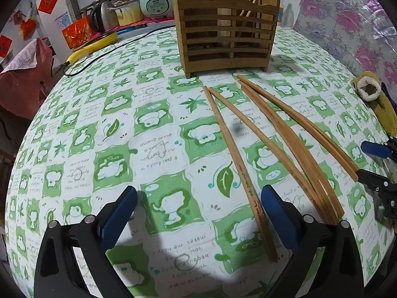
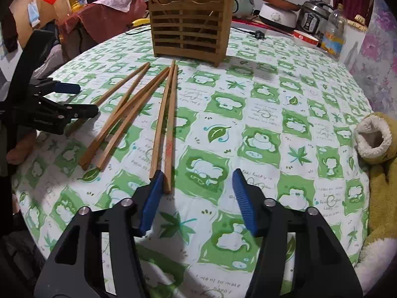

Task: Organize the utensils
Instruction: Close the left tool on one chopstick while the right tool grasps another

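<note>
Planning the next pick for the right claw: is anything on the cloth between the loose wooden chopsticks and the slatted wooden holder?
Nothing visible. The wooden chopsticks lie on bare green-and-white patterned tablecloth, tips pointing toward the slatted wooden holder; the right claw is open at their near ends.

Bare tablecloth (image 2: 285,114) lies open rightward; chopsticks (image 2: 139,104) and slatted holder (image 2: 188,34) block the left

A round table under a green-and-white patterned tablecloth (image 1: 153,129). Beyond its far edge, a shelf carries a rice cooker (image 1: 155,1), a kettle (image 1: 103,16) and a pressure cooker (image 2: 313,18). Red paper decorations (image 1: 49,2) hang on the pale wall. Floral fabric (image 1: 347,22) borders the right edge.
</note>
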